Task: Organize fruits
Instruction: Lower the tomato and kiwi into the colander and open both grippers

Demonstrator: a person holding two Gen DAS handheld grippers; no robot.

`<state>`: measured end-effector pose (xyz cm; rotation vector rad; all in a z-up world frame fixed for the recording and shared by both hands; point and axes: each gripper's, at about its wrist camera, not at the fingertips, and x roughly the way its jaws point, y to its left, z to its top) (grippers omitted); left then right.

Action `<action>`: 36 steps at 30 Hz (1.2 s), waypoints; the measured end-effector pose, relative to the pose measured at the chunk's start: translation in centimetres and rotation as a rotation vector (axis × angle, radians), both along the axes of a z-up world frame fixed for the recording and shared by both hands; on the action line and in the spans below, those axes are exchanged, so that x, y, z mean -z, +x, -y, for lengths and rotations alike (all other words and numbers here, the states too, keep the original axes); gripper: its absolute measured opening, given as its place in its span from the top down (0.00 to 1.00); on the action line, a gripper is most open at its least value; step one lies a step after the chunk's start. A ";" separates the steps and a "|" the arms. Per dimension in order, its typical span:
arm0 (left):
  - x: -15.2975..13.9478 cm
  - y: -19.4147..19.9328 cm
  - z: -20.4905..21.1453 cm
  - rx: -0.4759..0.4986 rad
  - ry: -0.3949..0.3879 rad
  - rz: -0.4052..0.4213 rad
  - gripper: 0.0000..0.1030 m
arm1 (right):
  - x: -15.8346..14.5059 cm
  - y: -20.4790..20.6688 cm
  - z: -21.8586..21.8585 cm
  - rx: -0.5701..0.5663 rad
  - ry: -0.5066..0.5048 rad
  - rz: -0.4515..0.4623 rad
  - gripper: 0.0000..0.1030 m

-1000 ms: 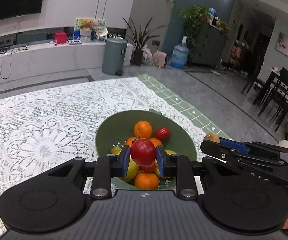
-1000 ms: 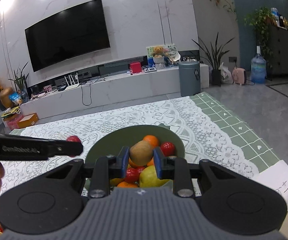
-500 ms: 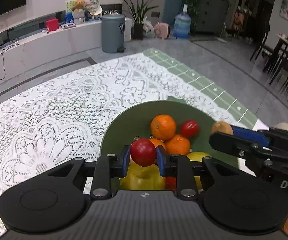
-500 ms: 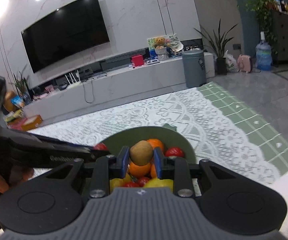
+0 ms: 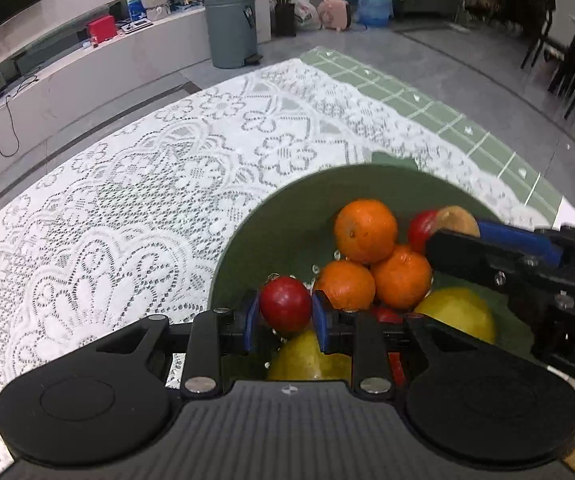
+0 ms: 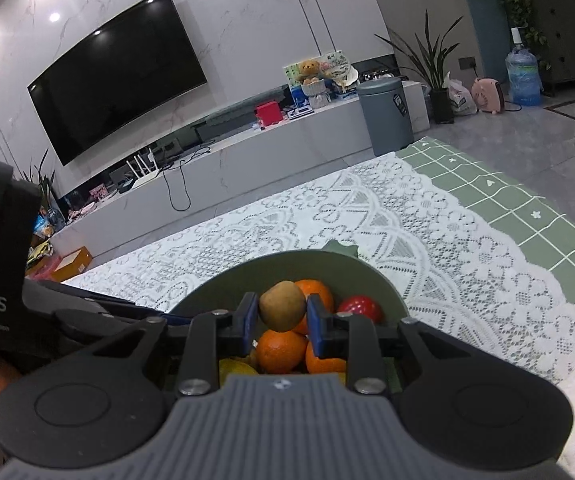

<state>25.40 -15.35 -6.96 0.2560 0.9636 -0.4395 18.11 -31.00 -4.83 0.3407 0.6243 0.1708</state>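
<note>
Left gripper clamps a red fruit over the green bowl; right gripper pinches a kiwi above it too. Oranges, a lemon and a pear crowd beneath, on the lace tablecloth.

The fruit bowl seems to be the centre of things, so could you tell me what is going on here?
A person is sorting fruit with handheld tongs in each hand. The left tongs grip a red fruit and the right tongs grip a brown kiwi, both held above the green bowl. Oranges and yellow fruit already lie in the bowl, which stands on a lace tablecloth.
</note>
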 end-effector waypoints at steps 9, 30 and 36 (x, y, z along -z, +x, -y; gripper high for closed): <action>0.3 -0.3 -0.4 0.006 -0.030 0.023 0.68 | 0.6 0.7 0.3 0.012 0.012 -0.035 0.77; -3.5 -6.2 -6.7 -0.200 -0.156 0.111 0.63 | 2.7 2.7 -2.3 -0.093 -0.090 -0.185 0.77; -2.7 -7.1 -7.5 -0.232 -0.176 0.077 0.63 | 3.1 3.1 -2.6 -0.102 -0.104 -0.212 0.77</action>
